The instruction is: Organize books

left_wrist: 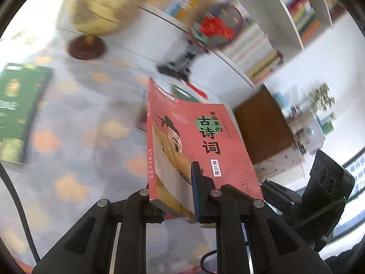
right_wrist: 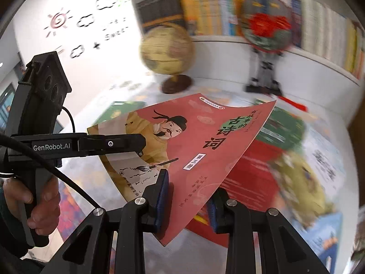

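Left wrist view: the left gripper (left_wrist: 180,196) pinches the red poetry book (left_wrist: 194,141) by its lower edge, jaws pressed tight on the spine end, one blue-ribbed pad (left_wrist: 195,189) lying flat on the cover. The book stands tilted up off the patterned table (left_wrist: 68,137). At 9 o'clock a green book (left_wrist: 20,109) lies flat on the table. At 11 o'clock stands a tan globe (left_wrist: 100,6) on a dark round foot; at 1 o'clock a round red-and-dark ornament (left_wrist: 214,26) on a stand, with shelves of books (left_wrist: 257,50) behind. At 3 o'clock the right gripper's body (left_wrist: 328,180) shows.

Right wrist view: the right gripper (right_wrist: 189,203) clamps the same book's (right_wrist: 200,137) free corner, the cover bending between its blue pads. At 9 o'clock the left gripper (right_wrist: 136,143) grips the book's other edge, a hand (right_wrist: 38,196) around its handle. Under the book, toward 3 o'clock, more books (right_wrist: 280,141) lie scattered, blurred. The globe (right_wrist: 166,48) sits at 12 o'clock, the ornament (right_wrist: 267,22) at 1 o'clock.
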